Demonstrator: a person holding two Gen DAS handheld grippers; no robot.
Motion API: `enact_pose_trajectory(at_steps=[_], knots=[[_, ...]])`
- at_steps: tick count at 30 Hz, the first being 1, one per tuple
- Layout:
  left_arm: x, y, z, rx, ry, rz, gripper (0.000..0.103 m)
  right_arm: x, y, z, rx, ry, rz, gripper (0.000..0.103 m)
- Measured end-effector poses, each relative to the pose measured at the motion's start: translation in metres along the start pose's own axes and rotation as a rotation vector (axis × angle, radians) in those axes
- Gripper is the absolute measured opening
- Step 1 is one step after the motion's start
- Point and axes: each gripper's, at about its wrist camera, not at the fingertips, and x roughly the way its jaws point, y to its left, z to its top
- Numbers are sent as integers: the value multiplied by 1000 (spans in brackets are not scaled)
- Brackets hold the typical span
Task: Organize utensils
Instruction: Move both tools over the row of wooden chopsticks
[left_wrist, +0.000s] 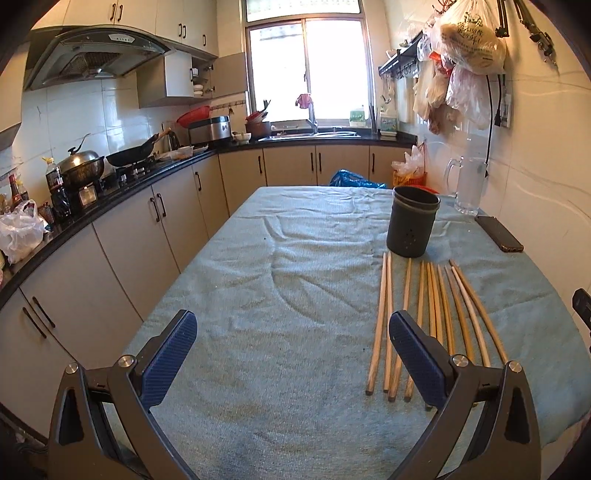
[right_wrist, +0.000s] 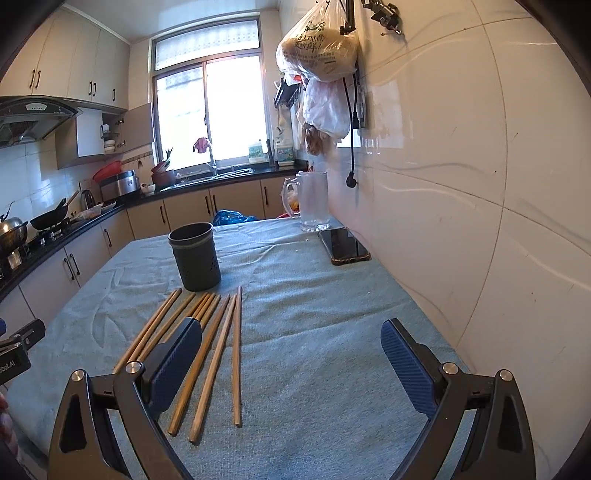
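Several wooden chopsticks (left_wrist: 424, 314) lie side by side on the blue-green cloth, pointing toward a dark grey perforated utensil holder (left_wrist: 412, 225) that stands upright and looks empty. In the right wrist view the chopsticks (right_wrist: 218, 350) lie left of centre, with the holder (right_wrist: 195, 256) behind them. My left gripper (left_wrist: 291, 354) is open and empty above the cloth, left of the chopsticks; its right finger overlaps them. My right gripper (right_wrist: 291, 362) is open and empty, with its left finger over the chopsticks.
A black phone (right_wrist: 343, 245) and a glass mug (right_wrist: 312, 201) sit at the table's far right by the tiled wall. Plastic bags (right_wrist: 321, 44) hang on the wall above. A kitchen counter (left_wrist: 110, 199) with a stove and pans runs along the left.
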Motion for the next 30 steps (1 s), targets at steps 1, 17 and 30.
enact_pose_trajectory(at_steps=[1, 17, 30], knots=[[2, 0, -1, -1, 5, 0, 103, 1, 1, -1, 0, 2, 0, 99], [21, 16, 10, 32, 19, -26, 103, 23, 8, -5, -32, 68, -4, 99], [108, -10, 38, 112, 255, -298, 90, 82, 13, 1, -69, 245, 94, 99]])
